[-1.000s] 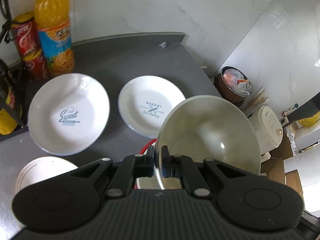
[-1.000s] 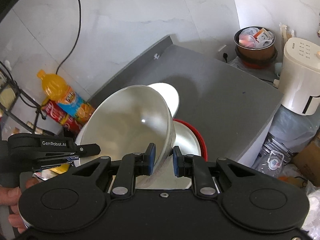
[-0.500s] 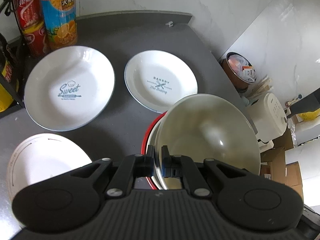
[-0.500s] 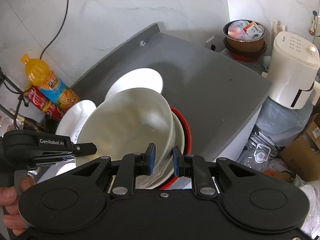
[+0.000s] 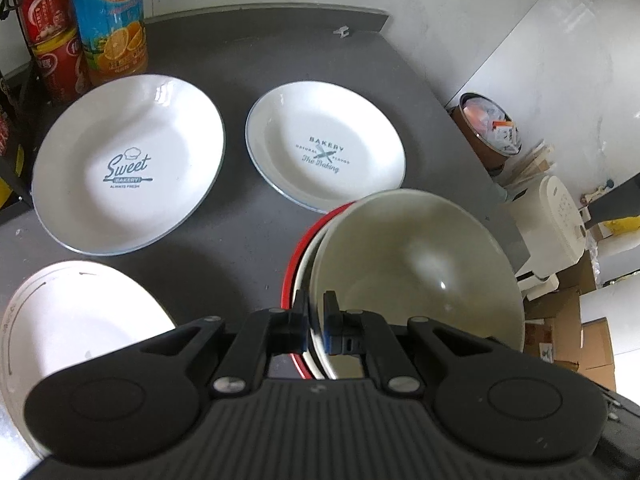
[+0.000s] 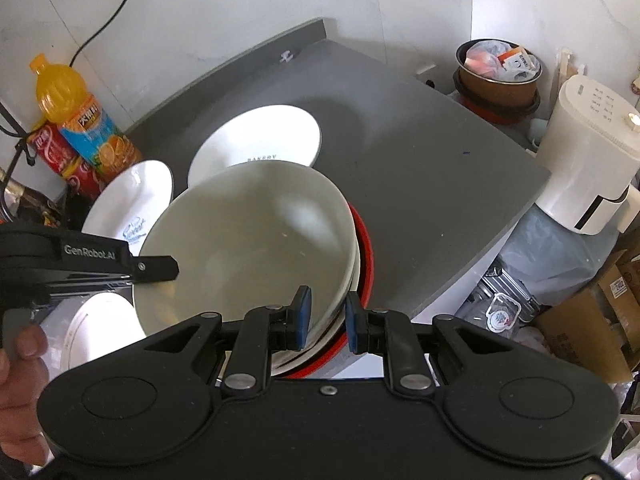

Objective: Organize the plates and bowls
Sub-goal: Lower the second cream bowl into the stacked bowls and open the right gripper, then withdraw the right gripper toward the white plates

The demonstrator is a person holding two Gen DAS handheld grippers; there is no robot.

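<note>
A pale grey-green bowl [image 5: 416, 272] sits nested in a stack with a white bowl and a red bowl [image 5: 289, 280] beneath, near the counter's front right edge. My left gripper [image 5: 316, 328] is shut on the top bowl's near rim. In the right wrist view the same bowl [image 6: 248, 244] shows, with the red bowl's rim [image 6: 366, 264] at its right. My right gripper [image 6: 325, 318] stands with its jaws apart around the stack's rim, a gap showing on the right side. The left gripper [image 6: 160, 270] shows at the bowl's left edge.
On the dark counter [image 5: 240, 224] lie a "Sweet" plate [image 5: 128, 164], a "Bakery" plate [image 5: 324, 148] and a plain white plate [image 5: 76, 328]. An orange juice bottle [image 5: 108, 20] and red cans [image 5: 48, 32] stand at the back left. A white appliance [image 6: 588, 160] and bin [image 6: 496, 76] are beyond the counter edge.
The grey-green bowl has come down from a tilted, raised hold into the stack on the red bowl. My right gripper's jaws have widened slightly.
</note>
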